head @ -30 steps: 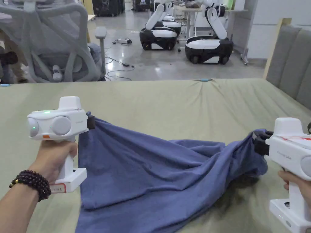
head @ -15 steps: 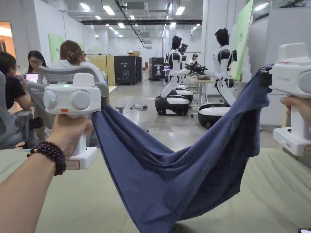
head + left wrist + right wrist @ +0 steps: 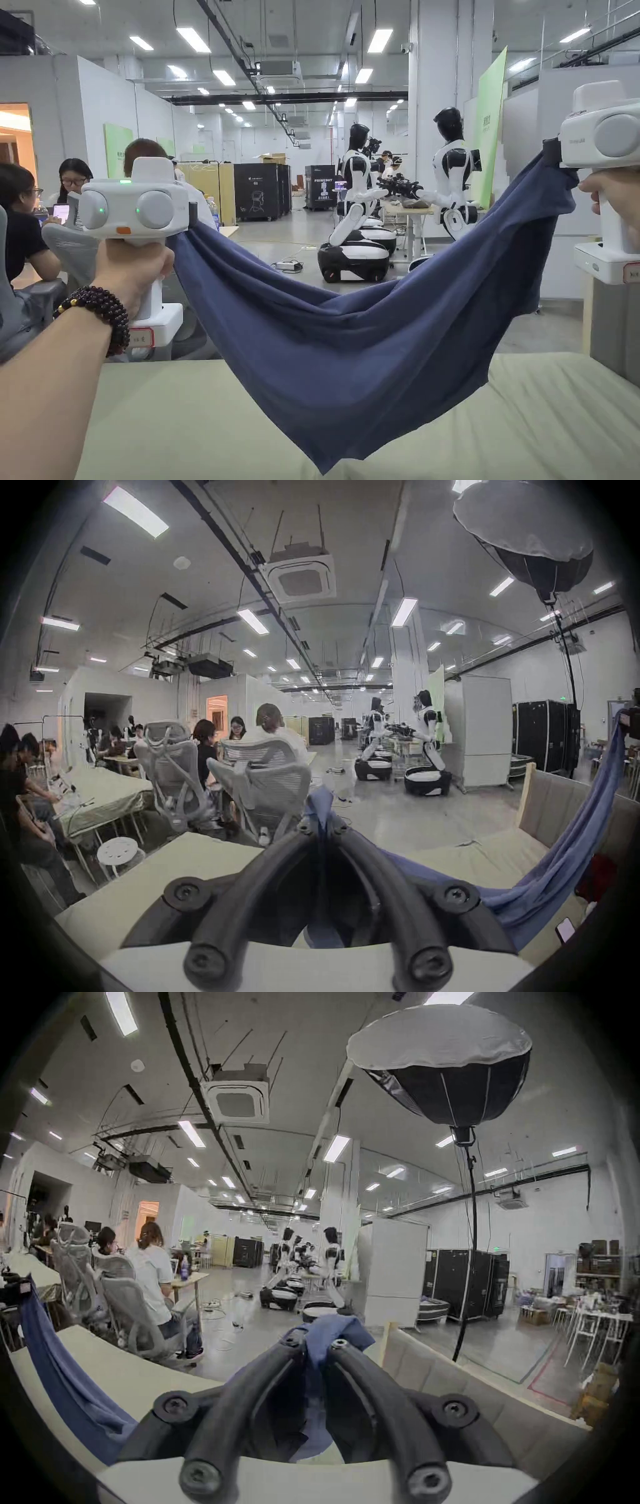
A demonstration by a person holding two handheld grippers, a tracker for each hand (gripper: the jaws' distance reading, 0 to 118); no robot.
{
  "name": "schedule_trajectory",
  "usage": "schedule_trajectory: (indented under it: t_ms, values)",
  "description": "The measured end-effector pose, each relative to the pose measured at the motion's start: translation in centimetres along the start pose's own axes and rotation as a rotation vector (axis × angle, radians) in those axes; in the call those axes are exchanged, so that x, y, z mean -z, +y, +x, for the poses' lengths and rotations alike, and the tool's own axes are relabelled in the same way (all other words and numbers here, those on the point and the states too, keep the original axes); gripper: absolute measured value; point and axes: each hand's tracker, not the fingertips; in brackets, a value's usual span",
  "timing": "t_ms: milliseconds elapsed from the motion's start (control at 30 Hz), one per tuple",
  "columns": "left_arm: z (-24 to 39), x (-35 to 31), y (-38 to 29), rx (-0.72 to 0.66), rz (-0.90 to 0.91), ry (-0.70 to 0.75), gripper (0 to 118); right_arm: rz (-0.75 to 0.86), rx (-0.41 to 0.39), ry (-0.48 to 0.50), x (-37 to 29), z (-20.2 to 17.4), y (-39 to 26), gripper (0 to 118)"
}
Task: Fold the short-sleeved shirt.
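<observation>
The dark blue short-sleeved cotton shirt (image 3: 369, 350) hung in the air between the two hands, slung like a hammock above the pale green sheet-covered bed (image 3: 206, 425) — its lowest point dangled just over the sheet near the front edge, and whether it touched could not be told. The white handheld left gripper (image 3: 320, 821) had its black jaws closed together on a pinch of the cloth, a tuft of blue standing up between the tips. The white handheld right gripper (image 3: 317, 1342) was likewise clamped on a bunched corner of the fabric, with a fold spilling over the jaw tips. In the head view the left gripper (image 3: 190, 215) was held lower than the right gripper (image 3: 553, 153), so the top edge of the shirt sloped and sagged deeply in the middle.

By the look of it, the step in hand was the lift-and-spread: the garment was up off the bed to let it fall open, and no fold had yet been made. The slack suggested the hands were too near each other for a flat lay. The next move likely called for drawing the grippers apart until the held edge ran taut and level, then lowering the shirt so its hanging end met the sheet first and the rest was laid down smooth — without either pinch slipping.
</observation>
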Motion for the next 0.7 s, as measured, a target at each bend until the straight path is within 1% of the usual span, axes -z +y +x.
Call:
schedule_trajectory:
  t_ms: [100,233,300,367,400,467,600,667,700]
  values:
    - [0.3,0.8,-2.3,-0.003,-0.023,-0.025,1,-0.008,0.0,0.028,-0.2,-0.7,-2.4,8]
    - [1.2,1.2,-6.9,0.001,-0.083,-0.068,1,-0.064,0.023,0.096,-0.9,-2.1,-6.9,8]
    - [1.7,0.6,-8.6,0.014,-0.109,-0.084,1,-0.072,-0.001,0.136,-1.2,-2.7,-8.6,8]
    - [1.8,-0.1,-9.8,0.028,-0.132,-0.099,1,-0.077,-0.037,0.144,-1.5,-2.9,-9.9,8]
    - [1.7,-0.6,-10.3,0.034,-0.133,-0.113,1,-0.069,-0.037,0.148,-2.1,-2.8,-10.4,8]
    - [1.4,-2.5,-11.4,0.05,-0.118,-0.132,1,-0.061,-0.009,0.162,-4.3,-2.4,-11.6,8]
    - [0.2,-6.9,-14.6,0.023,-0.137,-0.168,1,-0.063,-0.023,0.185,-10.4,-2.2,-14.9,8]
    - [-0.3,-9.9,-16.8,0.011,-0.17,-0.175,1,-0.081,-0.032,0.193,-13.9,-2.3,-17.4,8]
    - [-0.6,-11.4,-17.8,-0.012,-0.196,-0.202,1,-0.096,-0.03,0.198,-15.5,-2.2,-18.8,8]
